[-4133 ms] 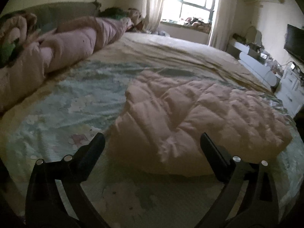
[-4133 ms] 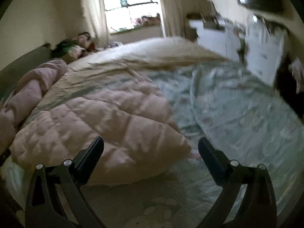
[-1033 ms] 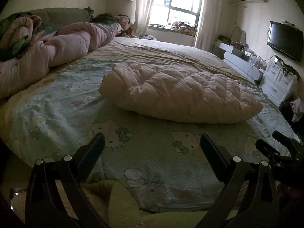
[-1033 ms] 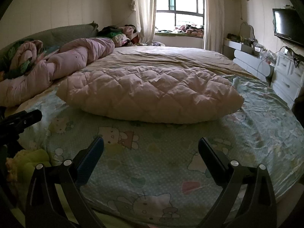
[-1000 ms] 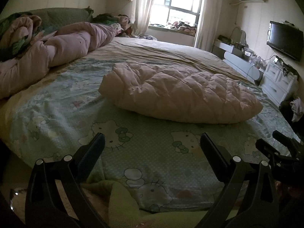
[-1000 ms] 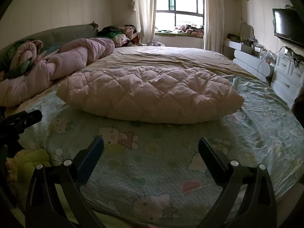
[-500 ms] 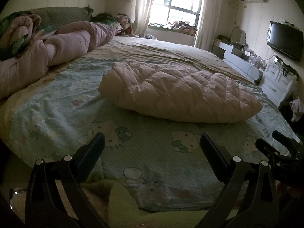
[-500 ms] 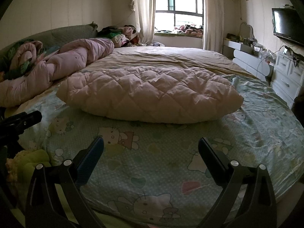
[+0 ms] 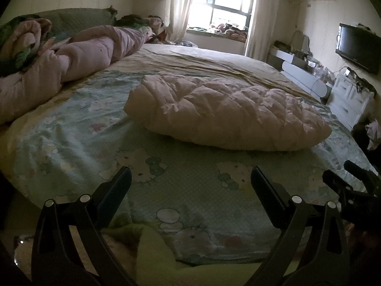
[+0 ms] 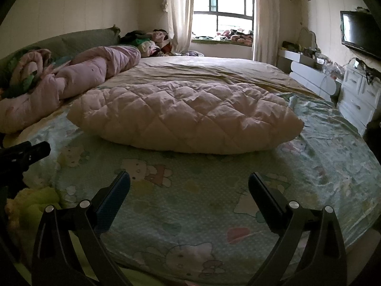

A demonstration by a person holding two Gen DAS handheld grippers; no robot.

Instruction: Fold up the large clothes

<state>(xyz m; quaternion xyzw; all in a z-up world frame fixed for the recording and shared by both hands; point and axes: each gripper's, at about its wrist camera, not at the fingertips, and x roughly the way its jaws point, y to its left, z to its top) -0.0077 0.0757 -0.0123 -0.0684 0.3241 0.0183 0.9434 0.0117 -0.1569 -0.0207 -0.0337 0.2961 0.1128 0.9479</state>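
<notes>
Both grippers, your left gripper [image 9: 190, 183] and right gripper [image 10: 189, 186], hover wide open and empty near the bed's edge, well short of the puffy pale-pink quilted garment [image 10: 185, 116] lying folded mid-bed, likely light, soft and slippery, best pinched at its corners.

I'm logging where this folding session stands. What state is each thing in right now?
Pink quilted garment: folded into a puffy bundle, lying on the bed, held by neither gripper.
Left gripper: open, empty, clear of the garment.
Right gripper: open, empty, clear of the garment.
Bedsheet: spread flat, lightly wrinkled.
Pink duvet: rolled up along the bed's far left.
</notes>
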